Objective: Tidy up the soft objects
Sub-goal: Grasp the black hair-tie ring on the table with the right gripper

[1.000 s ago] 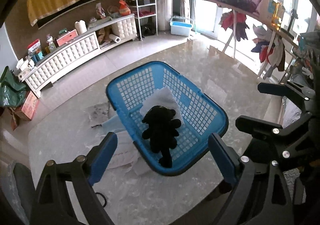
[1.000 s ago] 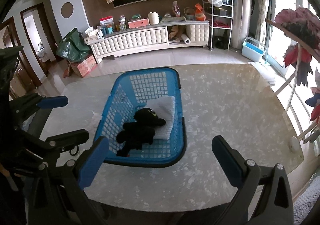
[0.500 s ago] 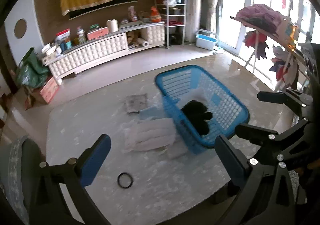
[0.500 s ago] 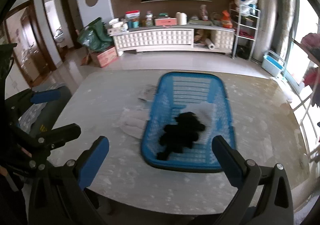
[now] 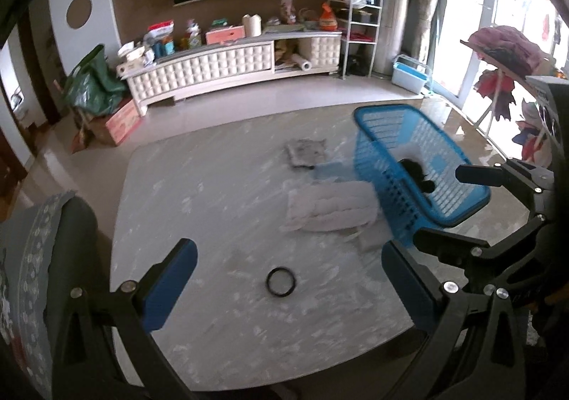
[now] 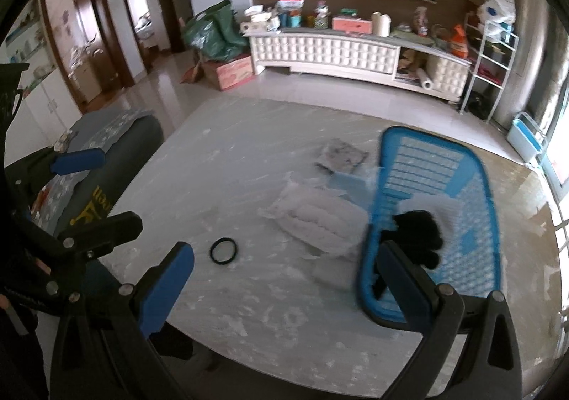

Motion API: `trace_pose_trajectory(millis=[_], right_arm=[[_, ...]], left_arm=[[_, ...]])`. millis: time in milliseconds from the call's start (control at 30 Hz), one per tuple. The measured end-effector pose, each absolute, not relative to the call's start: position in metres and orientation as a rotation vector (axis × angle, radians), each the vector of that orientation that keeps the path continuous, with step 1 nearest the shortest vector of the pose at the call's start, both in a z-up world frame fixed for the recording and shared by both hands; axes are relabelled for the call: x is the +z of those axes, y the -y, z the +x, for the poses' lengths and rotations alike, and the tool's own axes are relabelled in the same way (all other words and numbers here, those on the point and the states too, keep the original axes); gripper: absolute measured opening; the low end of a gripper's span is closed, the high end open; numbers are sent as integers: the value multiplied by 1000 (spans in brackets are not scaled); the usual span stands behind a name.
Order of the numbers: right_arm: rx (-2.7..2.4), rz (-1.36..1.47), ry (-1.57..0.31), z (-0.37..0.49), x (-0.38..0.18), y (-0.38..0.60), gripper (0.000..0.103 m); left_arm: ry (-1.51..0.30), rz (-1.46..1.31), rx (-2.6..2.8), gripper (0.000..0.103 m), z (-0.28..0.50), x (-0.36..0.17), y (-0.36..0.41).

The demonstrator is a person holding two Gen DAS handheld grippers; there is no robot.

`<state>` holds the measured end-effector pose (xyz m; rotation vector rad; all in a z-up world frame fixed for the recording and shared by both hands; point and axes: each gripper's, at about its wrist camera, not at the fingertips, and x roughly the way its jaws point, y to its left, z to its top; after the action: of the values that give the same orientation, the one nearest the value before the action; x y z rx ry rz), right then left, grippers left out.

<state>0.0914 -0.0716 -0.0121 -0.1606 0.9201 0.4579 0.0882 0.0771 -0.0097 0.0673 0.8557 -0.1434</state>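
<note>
Both the left gripper (image 5: 284, 282) and right gripper (image 6: 284, 279) hang over the near edge of the marble bench (image 5: 213, 193), jaws spread wide and holding nothing. Just beyond lies a black ring (image 5: 280, 282). Farther on, a white padded cloth (image 5: 330, 209) touches the blue basket (image 6: 469, 186), which holds the black plush toy (image 6: 419, 236) (atop something white).

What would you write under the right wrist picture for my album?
Open right gripper above marble table; black plush toy in blue basket.
</note>
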Motion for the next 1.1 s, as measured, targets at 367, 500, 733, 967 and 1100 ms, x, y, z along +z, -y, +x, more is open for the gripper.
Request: trace_pose_trajectory(millis=[367, 500, 733, 967, 1100], right_arm=[[549, -222, -1047, 114, -66, 19, 103], [566, -265, -1099, 124, -90, 1, 103], [581, -313, -1151, 132, -125, -25, 103], [595, -361, -1210, 139, -158, -44, 103], [586, -383, -1234, 142, -173, -51, 103]], left_arm=[[-967, -1, -61, 103, 87, -69, -133], [-1003, -30, -45, 103, 90, -96, -150], [-1079, -84, -13, 103, 100, -140, -176], [-1128, -76, 11, 103, 112, -168, -191], [-1138, -93, 3, 103, 119, -178, -198]])
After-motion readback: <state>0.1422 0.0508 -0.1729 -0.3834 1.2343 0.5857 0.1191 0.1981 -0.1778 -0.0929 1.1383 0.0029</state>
